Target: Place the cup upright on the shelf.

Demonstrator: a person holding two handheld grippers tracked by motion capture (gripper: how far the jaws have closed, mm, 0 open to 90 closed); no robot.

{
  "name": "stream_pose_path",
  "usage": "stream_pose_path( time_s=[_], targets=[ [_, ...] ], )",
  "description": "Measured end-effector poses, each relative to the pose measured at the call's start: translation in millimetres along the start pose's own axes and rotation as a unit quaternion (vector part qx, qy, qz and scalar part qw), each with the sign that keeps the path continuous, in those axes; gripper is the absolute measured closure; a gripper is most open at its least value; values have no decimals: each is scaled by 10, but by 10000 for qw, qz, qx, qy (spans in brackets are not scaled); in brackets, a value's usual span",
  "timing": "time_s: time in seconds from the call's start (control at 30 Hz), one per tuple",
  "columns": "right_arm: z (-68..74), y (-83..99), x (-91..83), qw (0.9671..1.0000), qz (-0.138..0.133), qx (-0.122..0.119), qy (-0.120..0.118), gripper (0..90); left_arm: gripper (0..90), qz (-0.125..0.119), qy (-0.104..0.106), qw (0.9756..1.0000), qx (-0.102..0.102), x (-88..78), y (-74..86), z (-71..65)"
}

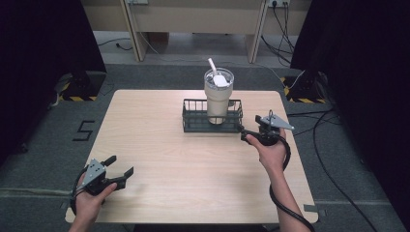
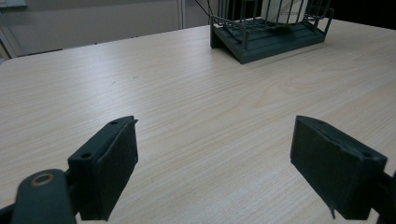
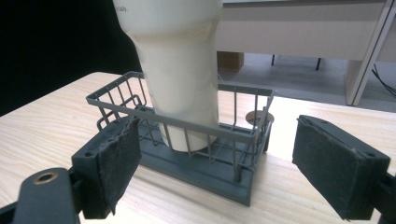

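Tumbler (image 1: 218, 96) stands upright in the wire basket (image 1: 191, 120) at twelve o'clock on the desk (image 1: 154, 145). Left hand-held gripper (image 1: 120, 167) waits at seven o'clock, wide open, empty. Right hand-held gripper (image 1: 250, 125), open and empty beside the basket's three o'clock end, should probably square up before closing.

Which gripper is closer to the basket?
Right. The right gripper sits open just off the basket at its right end; the left gripper is open at the table's near left corner, far away.
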State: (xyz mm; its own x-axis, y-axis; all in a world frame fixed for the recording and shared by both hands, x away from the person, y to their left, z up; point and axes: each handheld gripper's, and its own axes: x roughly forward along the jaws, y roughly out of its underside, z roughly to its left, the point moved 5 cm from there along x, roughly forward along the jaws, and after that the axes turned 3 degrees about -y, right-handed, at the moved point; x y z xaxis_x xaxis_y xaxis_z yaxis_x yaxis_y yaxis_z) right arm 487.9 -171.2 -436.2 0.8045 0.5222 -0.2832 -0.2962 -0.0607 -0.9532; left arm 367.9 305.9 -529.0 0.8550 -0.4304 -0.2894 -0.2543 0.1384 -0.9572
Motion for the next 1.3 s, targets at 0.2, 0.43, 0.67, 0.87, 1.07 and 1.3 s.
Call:
stream_pose_path(
  time_s=[0.2,0.43,0.67,0.87,1.07,1.3],
  targets=[
    [-32,36,-56,10000,11,30,33,159,145,-2,3,10000,-5,-1,1,1],
    [-47,77,-150,10000,27,78,56,159,145,-9,-10,10000,-32,-7,-2,7],
    [-48,137,-211,9999,53,64,64,161,145,-24,-27,10000,-44,-12,-7,10],
    [-48,184,-263,9999,80,35,79,161,144,-27,-37,10000,-56,-16,-10,13],
    [-55,232,-345,9999,79,25,113,162,145,-28,-33,10000,-60,-18,-11,11],
    [-86,279,-442,9998,87,67,169,168,144,-40,-53,10000,-66,-25,-18,14]
  ],
)
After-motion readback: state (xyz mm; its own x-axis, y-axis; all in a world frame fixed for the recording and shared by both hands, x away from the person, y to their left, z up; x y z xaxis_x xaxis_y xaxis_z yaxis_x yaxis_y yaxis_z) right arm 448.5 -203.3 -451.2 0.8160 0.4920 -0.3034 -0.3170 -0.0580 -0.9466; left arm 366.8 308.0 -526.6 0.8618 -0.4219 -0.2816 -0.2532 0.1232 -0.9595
